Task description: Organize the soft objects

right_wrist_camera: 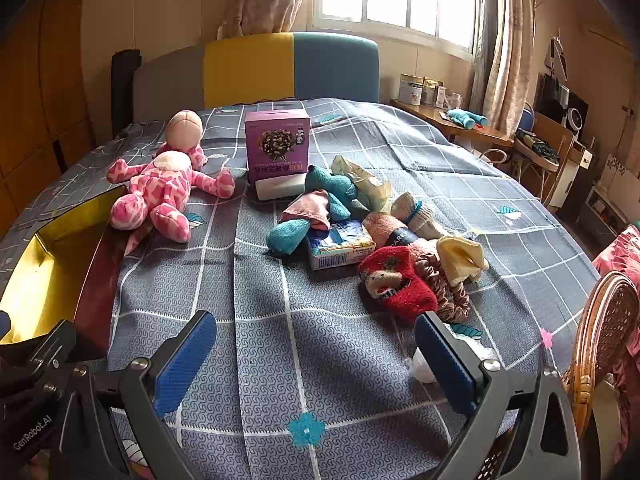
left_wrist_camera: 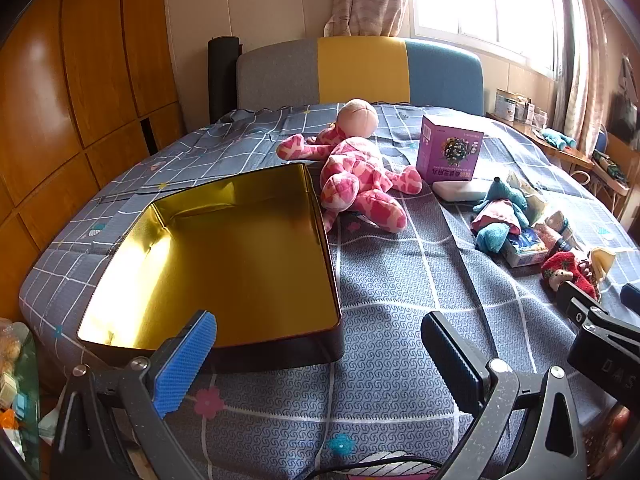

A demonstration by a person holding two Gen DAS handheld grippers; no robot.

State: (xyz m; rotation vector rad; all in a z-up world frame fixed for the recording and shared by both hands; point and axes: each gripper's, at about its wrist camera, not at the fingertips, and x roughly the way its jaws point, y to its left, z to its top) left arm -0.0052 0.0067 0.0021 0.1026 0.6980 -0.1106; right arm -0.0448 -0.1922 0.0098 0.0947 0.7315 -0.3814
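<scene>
An open tin box with a gold inside (left_wrist_camera: 224, 256) lies on the bed at the left; its edge shows in the right wrist view (right_wrist_camera: 60, 256). A pink spotted plush doll (left_wrist_camera: 356, 168) (right_wrist_camera: 168, 188) lies beyond it. A teal plush toy (right_wrist_camera: 316, 208) (left_wrist_camera: 500, 216), a red sock (right_wrist_camera: 396, 280) (left_wrist_camera: 568, 270), a yellow sock (right_wrist_camera: 460, 256), other socks and a brown scrunchie (right_wrist_camera: 448, 292) lie in a heap at the right. My left gripper (left_wrist_camera: 316, 356) is open and empty just in front of the box. My right gripper (right_wrist_camera: 316, 356) is open and empty, near the red sock.
A purple carton (right_wrist_camera: 278, 146) (left_wrist_camera: 448, 148) stands mid-bed with a white packet (right_wrist_camera: 280, 188) before it. A tissue pack (right_wrist_camera: 340, 250) lies under the heap. The bed's headboard (right_wrist_camera: 280, 68) is behind. A wicker chair (right_wrist_camera: 604, 340) stands at the right, a desk (right_wrist_camera: 460, 124) by the window.
</scene>
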